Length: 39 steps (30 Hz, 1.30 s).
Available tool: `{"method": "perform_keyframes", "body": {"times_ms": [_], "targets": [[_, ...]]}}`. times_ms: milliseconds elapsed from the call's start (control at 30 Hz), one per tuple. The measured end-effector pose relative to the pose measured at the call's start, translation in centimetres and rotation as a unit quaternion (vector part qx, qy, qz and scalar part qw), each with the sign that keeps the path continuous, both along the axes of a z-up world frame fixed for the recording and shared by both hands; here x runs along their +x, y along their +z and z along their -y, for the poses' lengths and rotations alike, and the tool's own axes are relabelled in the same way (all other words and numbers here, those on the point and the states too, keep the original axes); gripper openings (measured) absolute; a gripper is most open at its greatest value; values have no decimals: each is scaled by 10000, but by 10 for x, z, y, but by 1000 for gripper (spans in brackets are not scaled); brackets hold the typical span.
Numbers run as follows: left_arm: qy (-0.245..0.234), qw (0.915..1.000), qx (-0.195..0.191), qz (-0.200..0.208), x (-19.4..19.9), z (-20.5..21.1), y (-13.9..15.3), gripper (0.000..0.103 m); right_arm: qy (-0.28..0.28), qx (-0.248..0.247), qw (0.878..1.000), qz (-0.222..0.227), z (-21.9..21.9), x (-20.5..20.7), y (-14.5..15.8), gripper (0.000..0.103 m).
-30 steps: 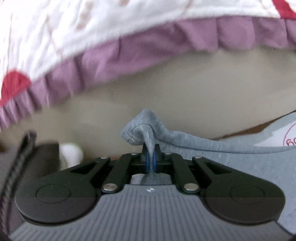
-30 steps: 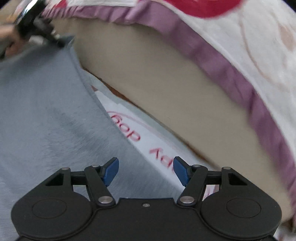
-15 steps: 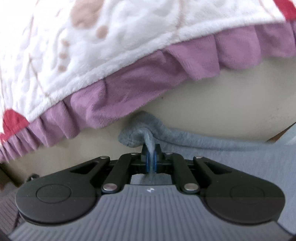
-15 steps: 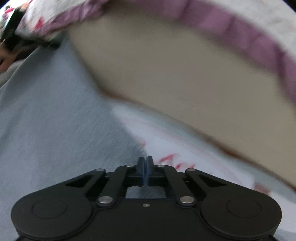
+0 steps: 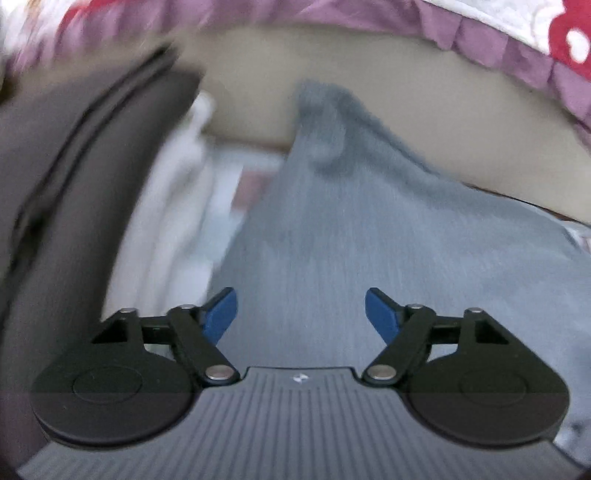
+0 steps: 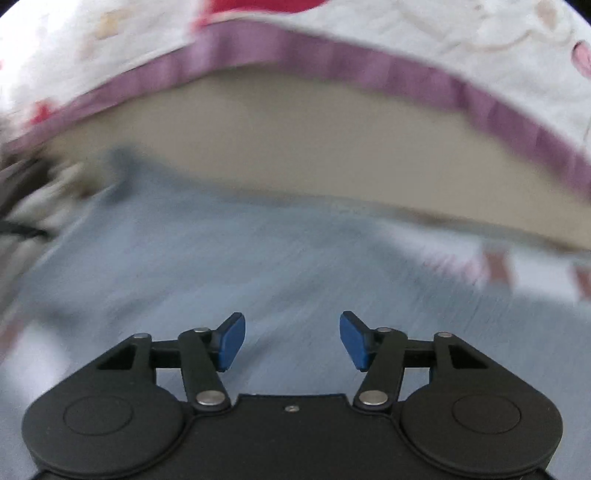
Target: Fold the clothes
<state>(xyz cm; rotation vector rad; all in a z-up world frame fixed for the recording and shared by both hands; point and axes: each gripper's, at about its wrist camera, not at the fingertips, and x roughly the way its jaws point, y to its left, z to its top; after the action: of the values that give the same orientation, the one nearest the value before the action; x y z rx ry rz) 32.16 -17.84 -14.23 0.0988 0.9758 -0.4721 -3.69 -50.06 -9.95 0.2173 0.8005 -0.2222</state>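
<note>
In the left wrist view, the left gripper (image 5: 300, 314) sits nearest, its blue pads (image 5: 221, 314) spread wide with nothing between them. Under and ahead of the gap lies the grey garment (image 5: 369, 229), spread over the surface and rising to a rumpled peak (image 5: 325, 110) farther off. Just left of it is a blurred white cloth (image 5: 177, 206), and left of that a dark curved object (image 5: 74, 177), too smeared to identify. Beyond the garment runs a beige surface (image 5: 424, 92), and past that, along the top of the view, a purple frill (image 5: 517, 51) edging a white blanket with red patches (image 5: 569, 33).

In the right wrist view, the right gripper (image 6: 292, 339) is also parted wide, its blue pads (image 6: 231, 341) holding nothing. The same grey garment (image 6: 240, 258) fills the near and middle ground below the gap, heavily blurred. To the right, a white area with red marks (image 6: 480, 266) shows on the fabric; the marks cannot be read. A dark blurred shape (image 6: 22, 184) sits at the far left edge. Farther on comes the beige surface (image 6: 295, 140), then the purple frill (image 6: 332, 55) curving across, and the white blanket (image 6: 443, 26) above it
</note>
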Motion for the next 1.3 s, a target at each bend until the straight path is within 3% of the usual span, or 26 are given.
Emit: {"method": "perform_keyframes", "body": {"times_ms": [67, 133, 167, 267, 367, 433, 600, 633, 667, 700, 767, 833, 867, 933, 1067, 1100, 1167, 1233, 1300], "targets": [[151, 9998, -65, -89, -20, -18, -5, 74, 451, -358, 9983, 84, -33, -35, 1, 62], [282, 9992, -185, -224, -38, -29, -11, 74, 281, -393, 9988, 32, -50, -69, -2, 62], [335, 9976, -467, -378, -43, -34, -22, 74, 138, -342, 9993, -19, -56, -84, -5, 62], [682, 9870, -1181, -853, -36, -43, -47, 74, -228, -172, 9995, -158, -58, -109, -19, 62], [1077, 9716, -1709, -1232, -17, -45, -71, 74, -416, -744, 9941, -673, -61, -98, -32, 62], [1171, 9702, -1796, -1127, -15, -41, -73, 74, -726, -998, 9891, -802, -59, -103, -33, 62], [1302, 9701, -1918, -714, -6, -29, -76, 80, -1155, -935, 9822, -1145, -42, -114, -42, 62], [1248, 9717, -1916, -600, -4, -26, -76, 77, -1225, -840, 9830, -1081, -37, -120, -43, 63], [1194, 9730, -1912, -486, -2, -23, -75, 47, -1289, -661, 9845, -990, -32, -125, -44, 63], [1166, 9774, -1753, -167, -8, -23, -62, 6, -1343, -381, 9864, -868, -26, -130, -45, 63], [1108, 9826, -1400, 507, -21, -24, -32, 4, -1468, 157, 9868, -664, -15, -140, -48, 63], [1043, 9821, -1038, 1178, -35, -25, -2, 4, -1597, 548, 9845, -482, -8, -148, -53, 63], [1153, 9802, -886, 1344, -39, -29, 8, 4, -1660, 670, 9829, -438, -4, -151, -56, 63], [1357, 9821, -446, 1232, -41, -32, 7, 4, -1767, 829, 9801, -351, 2, -156, -60, 63], [938, 9886, 732, 928, -41, -8, -25, 14, -1628, 1079, 9806, 166, 4, -170, -52, 63], [831, 9878, 1003, 859, -41, -1, -33, 28, -1600, 1098, 9807, 228, 4, -174, -48, 63], [1101, 9860, 1105, 596, -42, 0, -37, 50, -1620, 986, 9816, 206, 5, -185, -40, 63], [1298, 9856, 992, 437, -48, -2, -35, 51, -1640, 874, 9824, 185, 7, -195, -31, 63], [1040, 9908, 777, 391, -59, 3, -27, 51, -1660, 762, 9830, 164, 8, -206, -22, 63]]}}
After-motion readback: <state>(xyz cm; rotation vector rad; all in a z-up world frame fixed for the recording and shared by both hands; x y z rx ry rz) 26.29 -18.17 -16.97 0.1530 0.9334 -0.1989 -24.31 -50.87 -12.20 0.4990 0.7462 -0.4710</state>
